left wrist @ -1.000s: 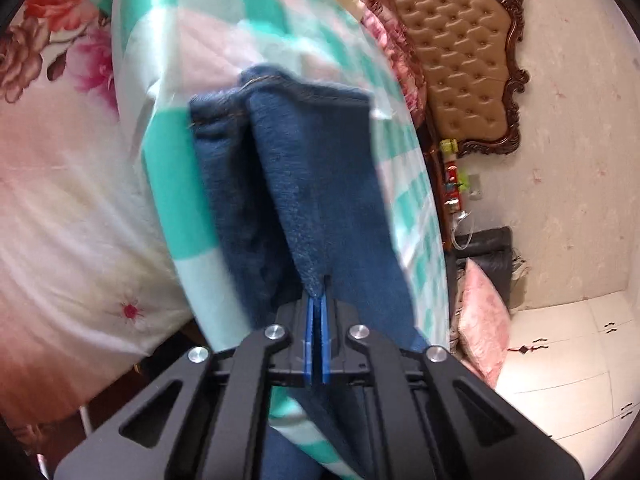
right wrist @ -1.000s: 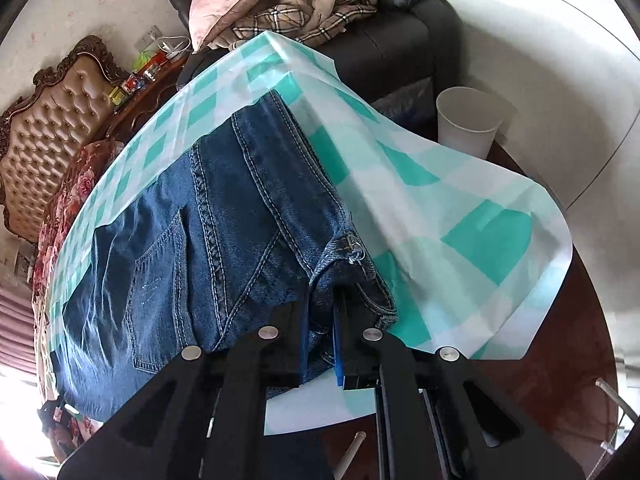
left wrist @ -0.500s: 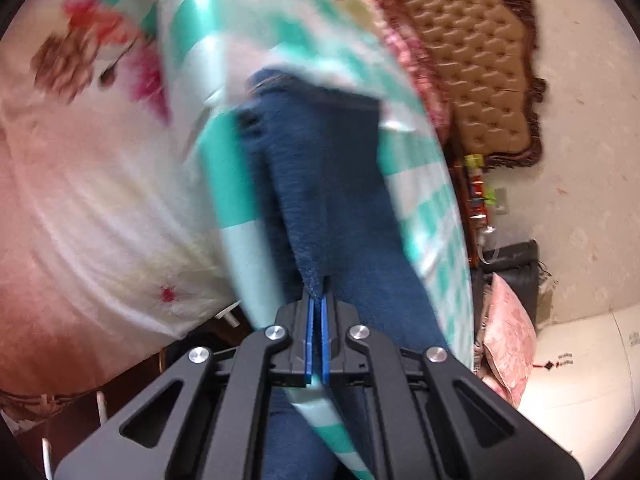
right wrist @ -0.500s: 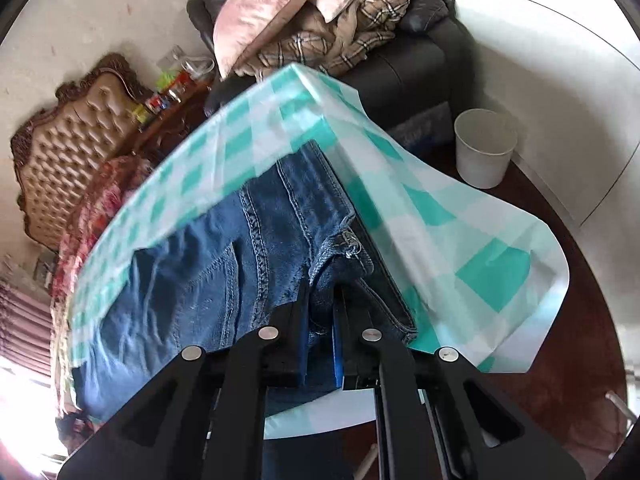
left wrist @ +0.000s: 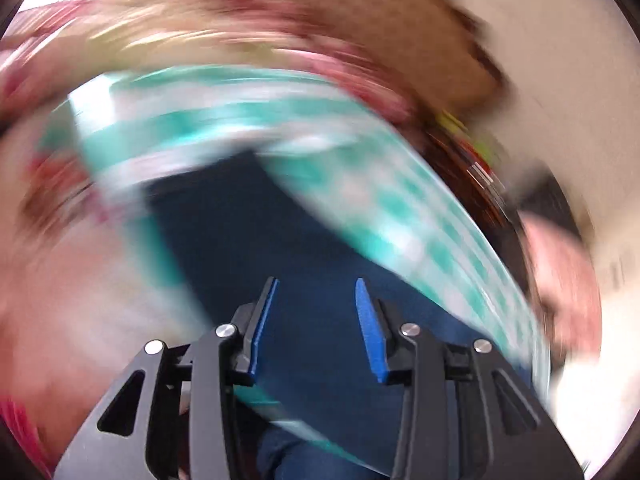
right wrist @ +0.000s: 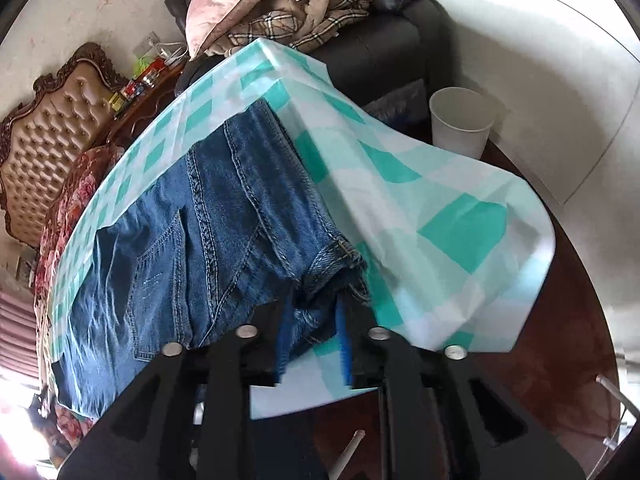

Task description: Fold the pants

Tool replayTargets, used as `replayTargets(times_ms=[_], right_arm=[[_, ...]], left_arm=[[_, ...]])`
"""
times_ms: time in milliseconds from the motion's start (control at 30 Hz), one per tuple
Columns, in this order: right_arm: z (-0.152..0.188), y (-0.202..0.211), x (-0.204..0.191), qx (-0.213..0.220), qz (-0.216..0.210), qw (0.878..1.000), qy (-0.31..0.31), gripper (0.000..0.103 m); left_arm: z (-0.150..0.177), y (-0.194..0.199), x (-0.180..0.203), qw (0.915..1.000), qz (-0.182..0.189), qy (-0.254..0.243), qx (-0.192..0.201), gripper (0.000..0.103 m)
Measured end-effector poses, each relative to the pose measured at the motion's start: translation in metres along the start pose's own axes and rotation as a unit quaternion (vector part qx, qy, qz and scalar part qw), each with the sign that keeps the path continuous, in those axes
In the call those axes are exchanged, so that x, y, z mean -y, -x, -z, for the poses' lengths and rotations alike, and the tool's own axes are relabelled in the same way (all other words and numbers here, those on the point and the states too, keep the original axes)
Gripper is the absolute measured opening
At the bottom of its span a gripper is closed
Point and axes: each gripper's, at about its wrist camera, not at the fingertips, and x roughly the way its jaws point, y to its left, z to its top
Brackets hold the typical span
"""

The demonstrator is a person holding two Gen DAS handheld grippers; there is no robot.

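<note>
Lay draped over the table: a checked cloth (right wrist: 460, 236). Stood beyond: white bin (right wrist: 462, 120), dark sofa (right wrist: 384, 52), tufted headboard (right wrist: 48, 136).

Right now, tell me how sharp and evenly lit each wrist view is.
Left wrist view: heavy motion smear over the checked cloth and jeans; only the left gripper, jaws opening, stays crisp. Right wrist view: sharp, denim stitching on the jeans readable, fisheye bending at the edges, blown-out glare lower left, white bin clear.
</note>
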Motion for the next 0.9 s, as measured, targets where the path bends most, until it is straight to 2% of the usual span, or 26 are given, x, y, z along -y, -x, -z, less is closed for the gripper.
replayTargets(times_ms=[33, 67, 133, 167, 233, 300, 367, 433, 533, 600, 633, 700, 733, 767, 800, 833, 900], right_arm=[[0.001, 0.006, 0.001, 0.007, 0.021, 1.0, 0.001, 0.047], [0.0, 0.013, 0.002, 0.019, 0.058, 0.998, 0.006, 0.056], [-0.002, 0.024, 0.008, 0.036, 0.088, 0.995, 0.008, 0.056], [-0.004, 0.028, 0.01, 0.044, 0.098, 0.994, 0.006, 0.056], [-0.013, 0.037, 0.004, 0.063, 0.107, 0.992, 0.03, 0.056], [-0.028, 0.038, -0.014, 0.073, 0.077, 0.992, 0.073, 0.056], [-0.047, 0.029, -0.038, 0.07, 0.049, 0.989, 0.12, 0.056], [-0.067, 0.009, -0.065, 0.056, 0.025, 0.984, 0.168, 0.056], [-0.087, -0.019, -0.094, 0.04, -0.013, 0.977, 0.21, 0.057], [-0.099, -0.042, -0.111, 0.027, -0.024, 0.97, 0.239, 0.057], [-0.102, -0.054, -0.121, 0.019, -0.035, 0.965, 0.259, 0.057], [-0.101, -0.067, -0.131, 0.017, -0.027, 0.959, 0.281, 0.056], [-0.103, -0.08, -0.132, 0.016, 0.01, 0.958, 0.285, 0.052], [-0.105, -0.089, -0.13, 0.014, 0.025, 0.959, 0.281, 0.051], [-0.104, -0.091, -0.125, 0.018, 0.019, 0.962, 0.273, 0.051], [-0.103, -0.091, -0.124, 0.027, 0.016, 0.963, 0.267, 0.051], [-0.094, -0.092, -0.129, 0.05, 0.034, 0.959, 0.276, 0.051]], left_arm=[[0.003, -0.01, 0.035, 0.9978, 0.029, -0.058, -0.013, 0.04], [0.008, -0.023, 0.072, 0.9901, 0.07, -0.118, -0.033, 0.04], [0.022, -0.044, 0.127, 0.9686, 0.13, -0.201, -0.069, 0.04], [0.031, -0.061, 0.163, 0.9471, 0.167, -0.258, -0.093, 0.04], [0.043, -0.086, 0.205, 0.9189, 0.2, -0.315, -0.128, 0.035], [0.052, -0.12, 0.239, 0.8854, 0.238, -0.354, -0.185, 0.031], [0.054, -0.156, 0.267, 0.8572, 0.262, -0.37, -0.244, 0.029], [0.051, -0.179, 0.281, 0.8445, 0.269, -0.374, -0.273, 0.029], [0.058, -0.21, 0.304, 0.8179, 0.279, -0.385, -0.324, 0.029], [0.068, -0.225, 0.314, 0.7952, 0.275, -0.403, -0.36, 0.029], [0.076, -0.229, 0.322, 0.7913, 0.27, -0.412, -0.362, 0.023], [0.08, -0.241, 0.328, 0.7907, 0.244, -0.428, -0.363, 0.001], [0.079, -0.241, 0.331, 0.7901, 0.242, -0.436, -0.357, 0.001], [0.077, -0.242, 0.336, 0.7936, 0.235, -0.441, -0.347, 0.001], [0.071, -0.244, 0.34, 0.804, 0.226, -0.438, -0.333, 0.001], [0.068, -0.243, 0.34, 0.8091, 0.223, -0.436, -0.324, 0.001], [0.066, -0.239, 0.338, 0.8191, 0.201, -0.446, -0.299, 0.003]])
